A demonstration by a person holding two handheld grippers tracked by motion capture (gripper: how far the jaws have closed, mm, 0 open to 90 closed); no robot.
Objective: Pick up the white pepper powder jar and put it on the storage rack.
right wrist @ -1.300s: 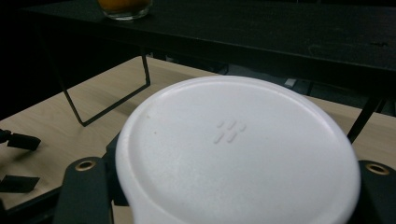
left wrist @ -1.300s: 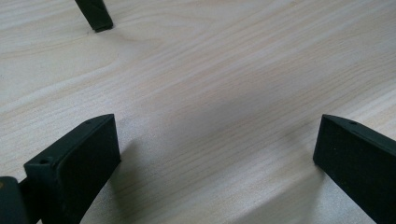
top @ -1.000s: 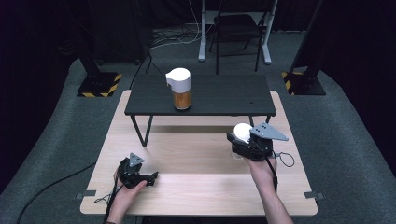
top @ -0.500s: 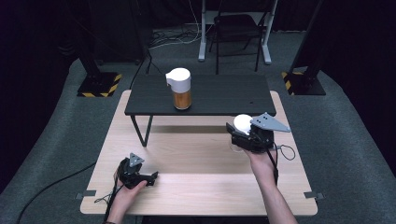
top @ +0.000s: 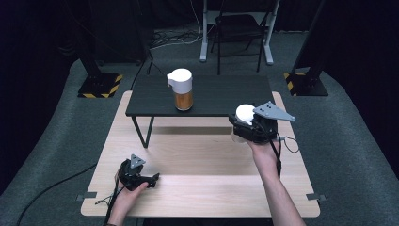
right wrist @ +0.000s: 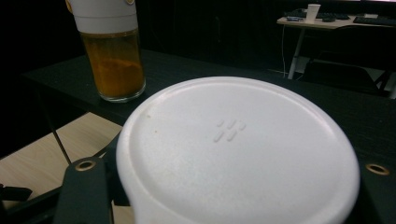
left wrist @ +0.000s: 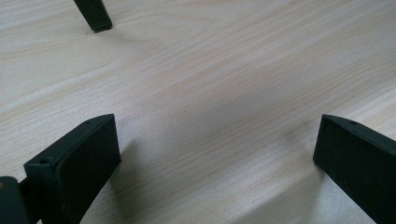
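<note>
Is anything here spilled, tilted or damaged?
Nothing stands out. The jar of orange powder stands upright on the black shelf. The right hand-held gripper holds a white-lidded container. No spill shows on the wooden table.

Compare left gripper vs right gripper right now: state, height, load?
The left gripper rests low on the light wooden table, fingers spread wide with bare wood between them; the right gripper is raised near the black shelf, shut on a white-lidded container. The left one holds nothing, the right one is loaded. Both are hand-held, with a grey plate on top.
</note>
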